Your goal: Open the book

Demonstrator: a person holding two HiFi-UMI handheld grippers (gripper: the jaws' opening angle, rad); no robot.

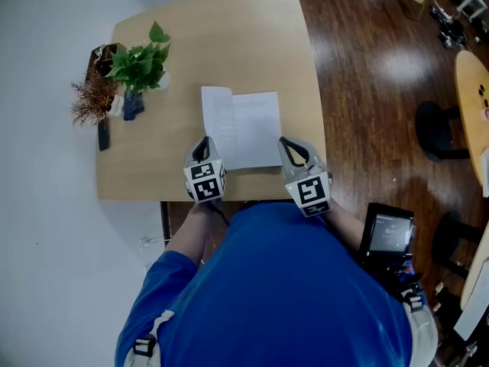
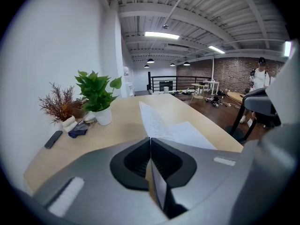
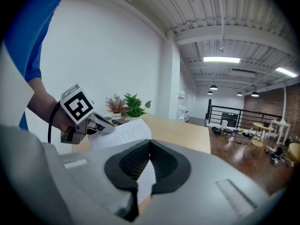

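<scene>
1. While it lies near the front edge of a light wooden table (image 1: 229,44), the book (image 1: 248,125) is open, showing white pages; its left-hand leaf is lifted and curls up off the spread
2. The left gripper (image 1: 203,142) has its jaws pressed together on the near edge of that raised leaf; in the left gripper view the paper runs edge-on through the closed jaws
3. The right gripper (image 1: 289,144) is clamped on the book's near right corner; the right gripper view shows a strip of white paper caught between its closed jaws
4. The two grippers sit at the table's near edge, one at each lower corner of the book, and each carries a cube with square black-and-white markers
5. A person in a blue shirt (image 1: 283,289), seen from above, holds both grippers
6. At the table's far left side stands a green potted plant (image 1: 141,66) in a white pot, and just beside it a tuft of reddish-brown dried stems (image 1: 93,98)
7. A slim dark bar (image 1: 103,134) lies flat on the table near those stems, well apart from the book
8. Dark polished wood floor (image 1: 367,67) spreads to the right of the table
</scene>
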